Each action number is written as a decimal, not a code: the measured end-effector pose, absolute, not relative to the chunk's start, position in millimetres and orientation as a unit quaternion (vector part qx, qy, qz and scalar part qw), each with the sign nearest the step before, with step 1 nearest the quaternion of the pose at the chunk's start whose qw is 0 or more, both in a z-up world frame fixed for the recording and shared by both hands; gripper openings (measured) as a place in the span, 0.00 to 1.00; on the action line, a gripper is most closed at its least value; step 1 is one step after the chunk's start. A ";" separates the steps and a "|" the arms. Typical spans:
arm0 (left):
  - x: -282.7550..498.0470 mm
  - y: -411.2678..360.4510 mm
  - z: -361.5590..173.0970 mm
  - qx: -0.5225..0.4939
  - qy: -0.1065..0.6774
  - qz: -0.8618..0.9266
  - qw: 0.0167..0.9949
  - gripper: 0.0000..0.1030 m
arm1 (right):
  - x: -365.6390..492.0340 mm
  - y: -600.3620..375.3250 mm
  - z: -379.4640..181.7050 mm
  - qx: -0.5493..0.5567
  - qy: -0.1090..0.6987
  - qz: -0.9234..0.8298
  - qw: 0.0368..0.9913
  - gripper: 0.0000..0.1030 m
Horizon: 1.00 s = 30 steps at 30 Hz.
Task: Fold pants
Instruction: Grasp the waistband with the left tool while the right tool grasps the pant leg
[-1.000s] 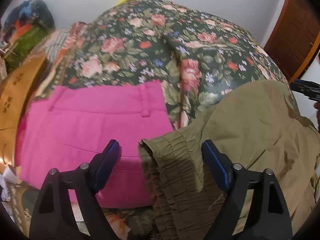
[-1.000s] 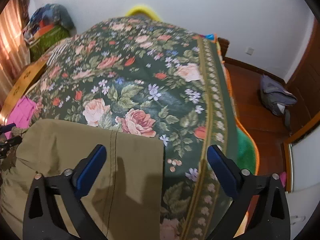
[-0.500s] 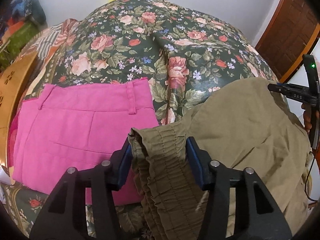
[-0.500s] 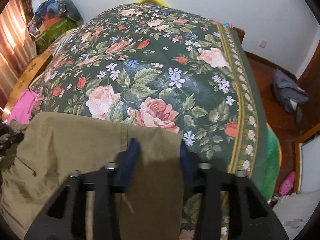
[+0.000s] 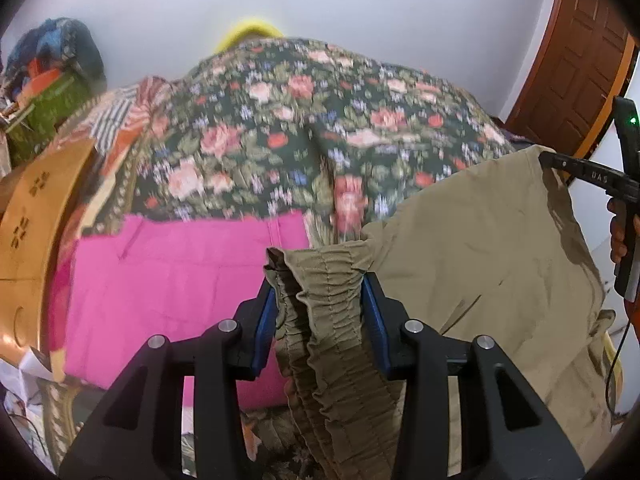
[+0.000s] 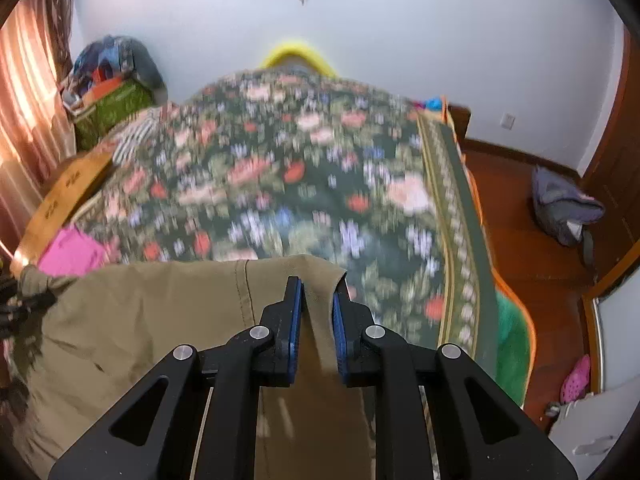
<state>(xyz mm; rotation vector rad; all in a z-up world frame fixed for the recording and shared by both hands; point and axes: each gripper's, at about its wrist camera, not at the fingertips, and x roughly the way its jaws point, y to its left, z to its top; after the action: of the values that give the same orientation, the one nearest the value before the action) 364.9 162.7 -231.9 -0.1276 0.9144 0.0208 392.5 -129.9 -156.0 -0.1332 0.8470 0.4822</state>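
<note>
Floral bed (image 5: 280, 120) carries khaki pants (image 5: 480, 248) at 3 o'clock of pink pants (image 5: 168, 272); left gripper (image 5: 320, 312) and right gripper (image 6: 316, 320), wide a second ago, now closing on waistband and hem, lifting, so fold can start.

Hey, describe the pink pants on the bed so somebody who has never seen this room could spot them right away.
Find the bed with the dark floral cover. At its near left side, next to the wooden board, the pink pants lie folded flat. They alone are bright pink; the olive pants beside them are held up by grippers.
</note>
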 end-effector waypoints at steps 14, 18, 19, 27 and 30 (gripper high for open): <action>339.5 158.7 -177.4 -0.070 0.395 -0.007 0.916 0.38 | 348.1 -148.7 -89.3 -0.029 0.339 0.243 0.908 0.12; 319.3 153.7 -162.7 -0.074 0.389 -0.021 0.918 0.25 | 318.1 -162.7 -73.5 -0.017 0.330 0.250 0.910 0.12; 312.9 153.5 -158.7 -0.081 0.386 -0.031 0.919 0.24 | 310.5 -166.1 -69.3 -0.011 0.329 0.254 0.910 0.12; 277.0 139.8 -150.7 -0.076 0.396 -0.046 0.914 0.14 | 246.2 -159.8 -59.7 -0.039 0.324 0.279 0.903 0.12; 283.1 148.1 -158.0 -0.087 0.409 -0.028 0.908 0.20 | 244.7 -161.6 -64.2 -0.028 0.330 0.284 0.900 0.12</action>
<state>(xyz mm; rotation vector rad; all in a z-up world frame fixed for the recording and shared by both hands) 283.1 148.1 -158.0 -0.1793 0.8432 -0.0584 244.7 -161.6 -64.2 -0.0578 0.6819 0.5873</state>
